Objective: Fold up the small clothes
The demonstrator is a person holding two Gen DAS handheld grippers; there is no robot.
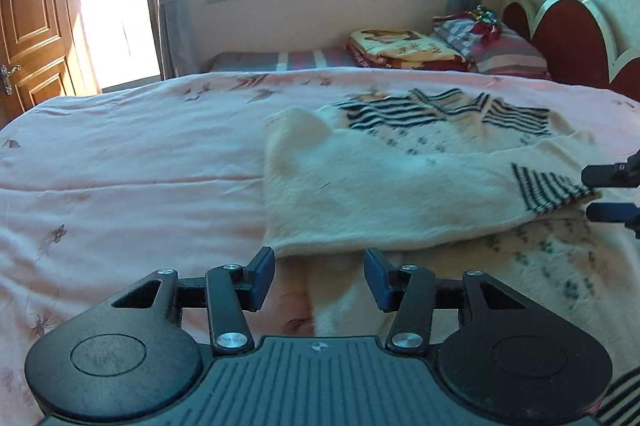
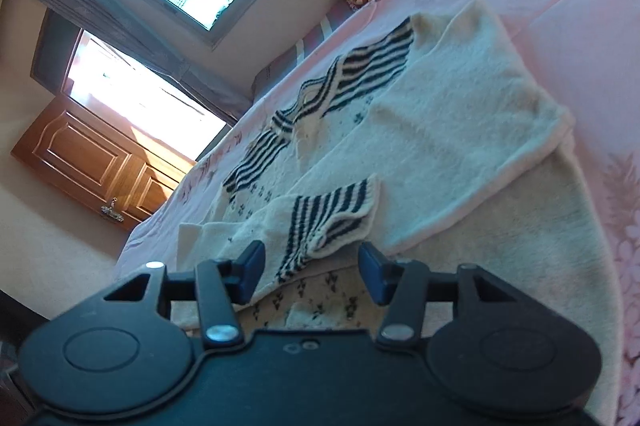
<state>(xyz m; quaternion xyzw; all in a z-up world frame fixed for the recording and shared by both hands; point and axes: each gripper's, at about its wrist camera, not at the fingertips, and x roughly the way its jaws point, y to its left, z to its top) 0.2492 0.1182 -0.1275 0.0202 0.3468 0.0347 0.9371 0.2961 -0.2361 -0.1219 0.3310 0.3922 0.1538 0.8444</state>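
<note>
Both claws gape empty — the left claw [image 1: 319, 276] beside the sweater [image 1: 400, 193] hem, the right claw [image 2: 311, 272] at its striped cuff [image 2: 332, 218] — seemingly poised to fold it across the bed [image 1: 140, 161].

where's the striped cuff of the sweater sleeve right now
The striped cuff lies on the cream sweater spread over the pink bedcover, just ahead of the open right gripper. In the left wrist view it sits far right, by that gripper's fingertips.
</note>
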